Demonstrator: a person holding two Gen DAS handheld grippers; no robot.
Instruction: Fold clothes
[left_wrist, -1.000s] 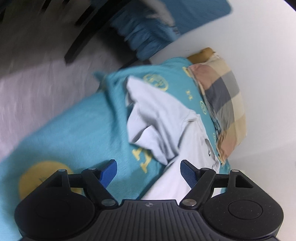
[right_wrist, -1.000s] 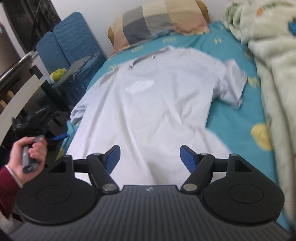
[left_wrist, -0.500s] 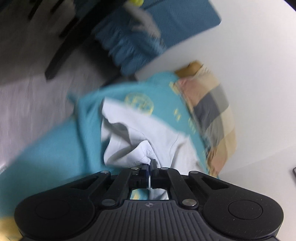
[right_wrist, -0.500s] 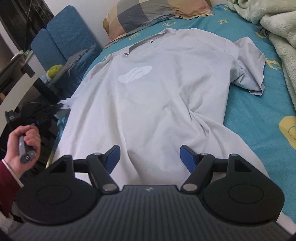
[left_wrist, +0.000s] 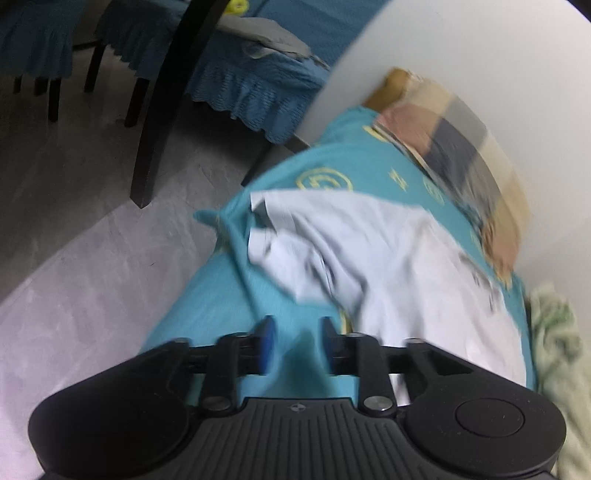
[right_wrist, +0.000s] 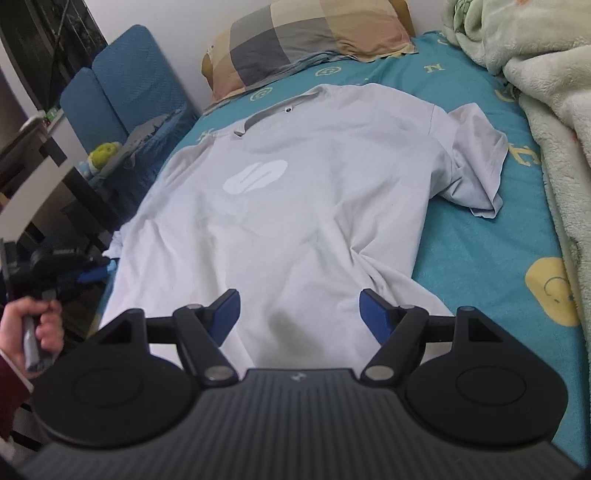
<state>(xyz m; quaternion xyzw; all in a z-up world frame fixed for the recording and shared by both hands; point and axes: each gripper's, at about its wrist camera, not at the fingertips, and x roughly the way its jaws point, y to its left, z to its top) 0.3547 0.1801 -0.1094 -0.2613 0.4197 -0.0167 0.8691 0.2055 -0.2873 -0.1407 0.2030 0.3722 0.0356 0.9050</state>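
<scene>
A pale grey polo shirt (right_wrist: 314, 192) lies face up on the teal bed sheet (right_wrist: 480, 240), collar toward the pillow. Its right sleeve (right_wrist: 476, 162) is crumpled. My right gripper (right_wrist: 299, 310) is open just above the shirt's lower part, with nothing between its fingers. In the left wrist view the shirt (left_wrist: 388, 266) is blurred, and its left sleeve (left_wrist: 280, 236) lies rumpled at the bed's edge. My left gripper (left_wrist: 296, 341) is open a little short of that sleeve, with only teal sheet in its gap. The right wrist view shows this gripper (right_wrist: 74, 273) held by a hand (right_wrist: 40, 325) beside the bed.
A checked pillow (right_wrist: 306, 44) lies at the head of the bed against the white wall. A fluffy pale green blanket (right_wrist: 546, 92) is piled along the right side. Blue covered chairs (left_wrist: 258, 74) and a dark table leg (left_wrist: 162, 110) stand on the grey floor left of the bed.
My left gripper was shut on the left sleeve half a second ago; it has let go, opened and drawn back. The right gripper has moved lower and closer over the shirt.
</scene>
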